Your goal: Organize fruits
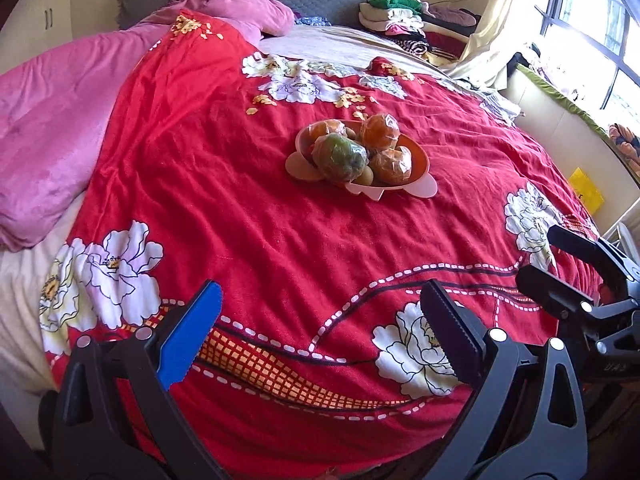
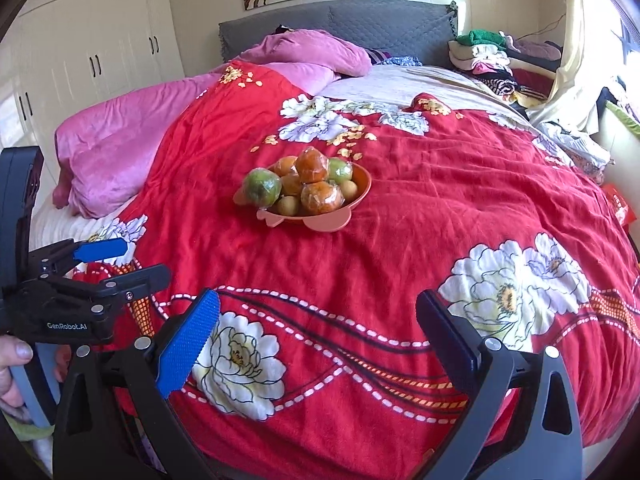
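A pink bowl (image 1: 421, 160) (image 2: 361, 184) sits mid-bed on the red floral bedspread (image 1: 248, 216) (image 2: 440, 208). It is heaped with plastic-wrapped oranges (image 1: 380, 132) (image 2: 322, 198), a wrapped green fruit (image 1: 340, 156) (image 2: 262, 188) and small brown fruits (image 1: 363, 177) (image 2: 289, 205). My left gripper (image 1: 320, 320) (image 2: 144, 258) hovers open over the near edge of the bed, empty, well short of the bowl. Beside it my right gripper (image 2: 316, 328) (image 1: 536, 254) is open too, with nothing between its fingers.
A pink blanket (image 1: 52, 120) (image 2: 120, 140) lies bunched along the left. Folded clothes (image 1: 404, 20) (image 2: 488, 56) are piled by the grey headboard (image 2: 340, 24). A wardrobe (image 2: 88, 40) stands left, a window (image 1: 592, 20) right. A hand (image 2: 12, 356) holds the left gripper's handle.
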Demonstrator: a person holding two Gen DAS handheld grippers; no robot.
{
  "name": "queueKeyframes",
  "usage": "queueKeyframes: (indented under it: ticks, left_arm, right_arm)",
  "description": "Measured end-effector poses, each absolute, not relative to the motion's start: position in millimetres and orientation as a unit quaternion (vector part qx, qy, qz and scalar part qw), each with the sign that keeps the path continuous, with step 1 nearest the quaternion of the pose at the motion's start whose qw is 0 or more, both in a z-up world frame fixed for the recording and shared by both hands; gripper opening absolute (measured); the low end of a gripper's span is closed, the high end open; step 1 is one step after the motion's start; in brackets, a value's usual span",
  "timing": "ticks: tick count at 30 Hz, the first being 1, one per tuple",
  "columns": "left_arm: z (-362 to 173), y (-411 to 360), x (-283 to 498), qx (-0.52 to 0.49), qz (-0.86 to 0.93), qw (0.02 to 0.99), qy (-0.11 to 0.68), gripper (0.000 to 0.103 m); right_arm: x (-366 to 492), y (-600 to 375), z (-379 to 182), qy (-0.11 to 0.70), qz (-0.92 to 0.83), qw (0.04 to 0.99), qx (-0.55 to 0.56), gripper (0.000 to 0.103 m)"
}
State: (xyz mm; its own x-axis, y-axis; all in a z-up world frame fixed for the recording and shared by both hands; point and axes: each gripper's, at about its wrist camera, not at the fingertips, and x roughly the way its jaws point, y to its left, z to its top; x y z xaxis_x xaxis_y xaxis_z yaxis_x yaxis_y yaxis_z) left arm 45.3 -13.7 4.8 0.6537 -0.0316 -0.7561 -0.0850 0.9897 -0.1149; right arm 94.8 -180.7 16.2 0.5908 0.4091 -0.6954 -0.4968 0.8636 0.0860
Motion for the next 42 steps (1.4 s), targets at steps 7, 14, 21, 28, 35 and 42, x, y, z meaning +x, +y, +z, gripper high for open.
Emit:
queueKeyframes:
  ticks: [7, 14, 21, 28, 35, 42]
  left_arm:
    - [6.1, -13.4, 44.2, -0.07, 0.015, 0.906, 0.417, 0.093]
    - [4.7, -14.5, 44.6, -0.068, 0.014, 0.906, 0.419, 0.093]
    - [6.7, -13.9, 43.0, -0.07, 0.016, 0.906, 0.417, 0.093]
    - [8.5, -14.2, 41.8, -0.069, 0.016, 0.907, 0.415, 0.093]
    - [9.1, -13.8, 41.6, -0.068, 0.018, 0.907, 0.416, 0.093]
    - [9.2, -13.0, 41.2, -0.068, 0.02, 0.906, 0.416, 0.093]
  right_arm:
    - [92.4, -175.9, 17.4, 0.373, 0.261, 0.888, -0.062, 0.098]
    - [93.6, -179.1, 18.3, 0.376, 0.257, 0.889, -0.056, 0.098]
    - [93.2, -179.8, 19.1, 0.376, 0.256, 0.889, -0.056, 0.098]
    - [92.7, -180.7, 19.6, 0.377, 0.255, 0.889, -0.055, 0.098]
    - [91.9, -181.0, 19.7, 0.377, 0.253, 0.889, -0.056, 0.098]
    - [92.1, -182.0, 19.9, 0.376, 0.249, 0.891, -0.055, 0.098]
